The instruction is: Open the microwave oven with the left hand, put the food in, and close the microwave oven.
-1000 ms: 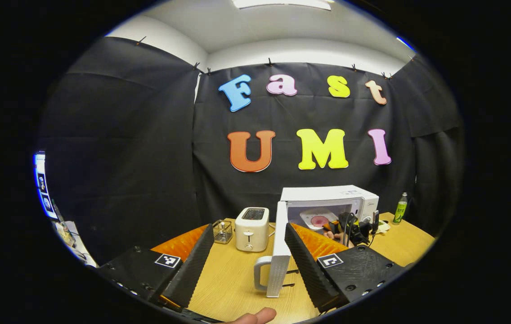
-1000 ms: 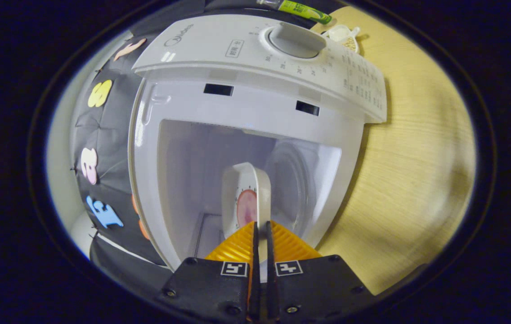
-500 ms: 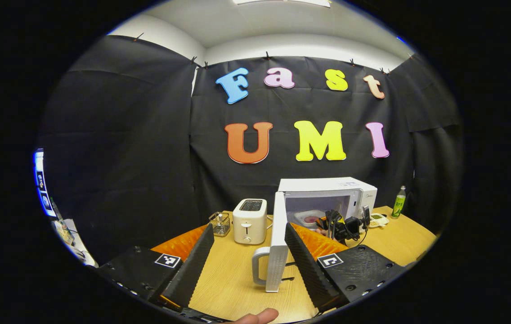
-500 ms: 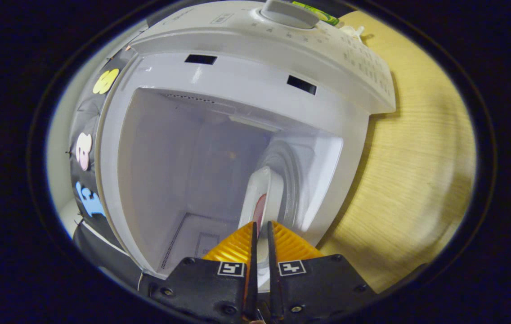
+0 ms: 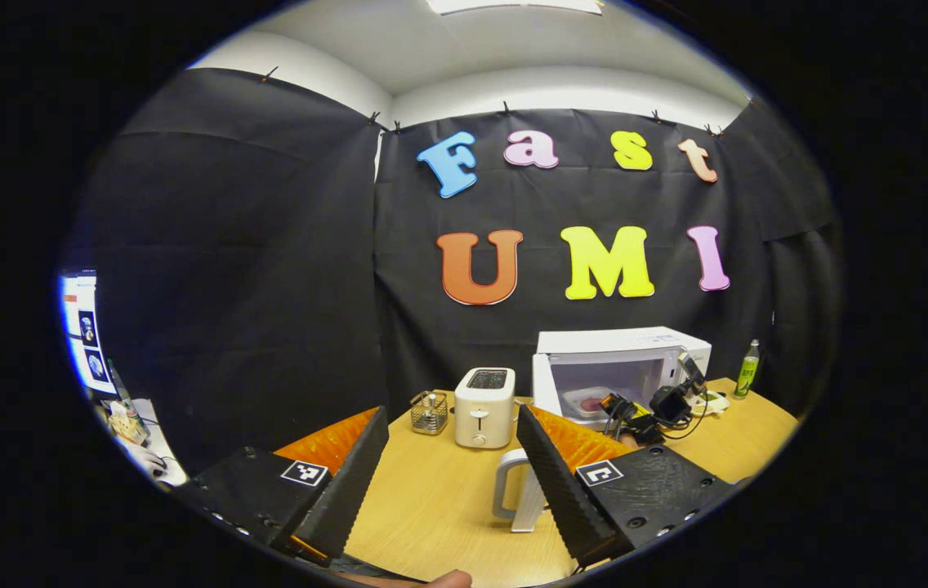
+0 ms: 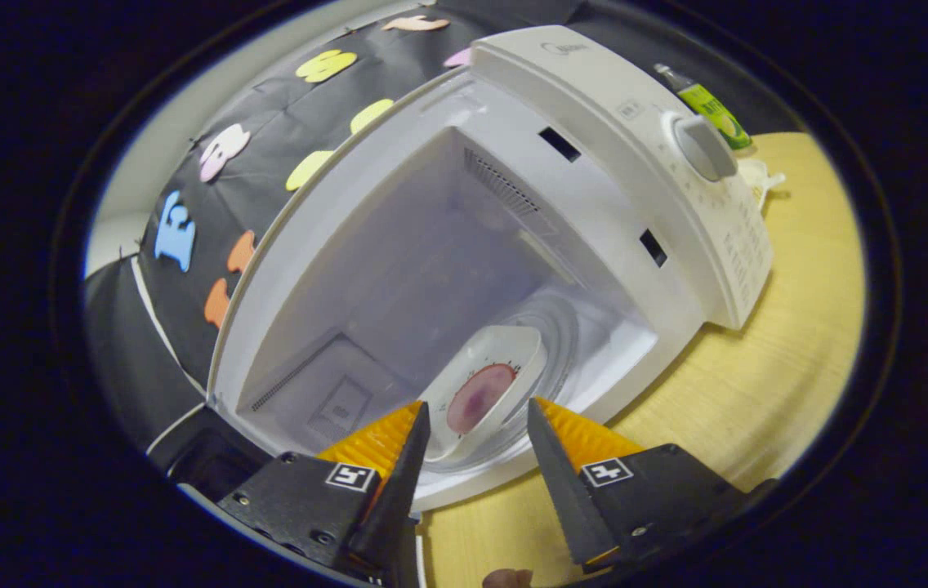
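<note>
One white, smooth-cased microwave oven (image 6: 513, 245) is standing on the pale wood-grain table (image 6: 799, 327), its door (image 5: 528, 494) hanging open, with a curved loop handle facing the left gripper view. Inside, one white rounded-rectangular dish (image 6: 487, 390) carrying a round reddish piece of food (image 6: 479, 397) is resting on the ribbed glass turntable. The right gripper (image 6: 472, 457) is sitting at the cavity mouth with its ridged fingers spread moderately apart, gripping nothing; the dish is lying between and beyond the tips. The left gripper (image 5: 452, 465) is hovering wide open over the table, empty. One white two-slot toaster (image 5: 484, 395), one small wire basket (image 5: 430, 411) and one green bottle (image 5: 748, 369) are also standing on the table.
</note>
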Demonstrator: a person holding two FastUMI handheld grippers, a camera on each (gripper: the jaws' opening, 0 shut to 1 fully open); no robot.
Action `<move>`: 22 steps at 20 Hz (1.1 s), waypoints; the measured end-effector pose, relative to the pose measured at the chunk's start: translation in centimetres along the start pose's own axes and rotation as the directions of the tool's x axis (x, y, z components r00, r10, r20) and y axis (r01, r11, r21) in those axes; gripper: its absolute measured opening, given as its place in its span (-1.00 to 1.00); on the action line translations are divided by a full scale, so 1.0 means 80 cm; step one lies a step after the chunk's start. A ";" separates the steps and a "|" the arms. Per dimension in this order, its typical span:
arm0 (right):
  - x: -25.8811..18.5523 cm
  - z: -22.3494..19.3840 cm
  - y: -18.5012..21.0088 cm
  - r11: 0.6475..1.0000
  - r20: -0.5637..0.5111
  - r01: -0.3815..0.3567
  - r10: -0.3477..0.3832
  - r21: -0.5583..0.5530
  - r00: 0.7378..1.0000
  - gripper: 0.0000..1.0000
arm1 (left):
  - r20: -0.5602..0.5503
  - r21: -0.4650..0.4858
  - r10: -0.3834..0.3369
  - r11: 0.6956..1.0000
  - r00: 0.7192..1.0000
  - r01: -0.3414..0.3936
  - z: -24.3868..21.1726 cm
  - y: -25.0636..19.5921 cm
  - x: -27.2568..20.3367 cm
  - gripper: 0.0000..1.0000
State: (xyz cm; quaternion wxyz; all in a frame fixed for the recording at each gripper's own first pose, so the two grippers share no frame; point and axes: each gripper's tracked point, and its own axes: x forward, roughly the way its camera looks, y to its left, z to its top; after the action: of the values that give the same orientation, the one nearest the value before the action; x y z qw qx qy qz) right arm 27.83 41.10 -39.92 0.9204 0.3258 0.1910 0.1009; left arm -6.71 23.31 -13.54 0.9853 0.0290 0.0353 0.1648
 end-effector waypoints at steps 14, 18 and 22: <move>-0.166 0.090 0.036 0.923 0.016 -0.174 0.191 -0.342 0.981 0.99 | -0.010 -0.006 0.080 0.997 0.997 -0.080 -0.068 0.062 0.062 0.10; -0.234 0.128 0.031 0.885 0.032 -0.197 0.231 -0.421 0.972 0.99 | 0.022 0.000 -0.012 1.000 1.000 0.012 -0.092 0.041 0.084 -0.29; -0.295 0.175 0.013 0.848 0.072 -0.162 0.229 -0.505 0.971 0.99 | 0.018 -0.037 -0.134 0.990 0.991 0.135 -0.124 0.018 0.115 -0.91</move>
State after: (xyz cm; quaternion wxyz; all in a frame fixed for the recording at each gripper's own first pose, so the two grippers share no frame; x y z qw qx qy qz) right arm 12.23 26.69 -22.48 0.9683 0.1028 0.0644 0.2184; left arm 0.69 28.15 -23.84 0.9948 0.0091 0.0263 0.0984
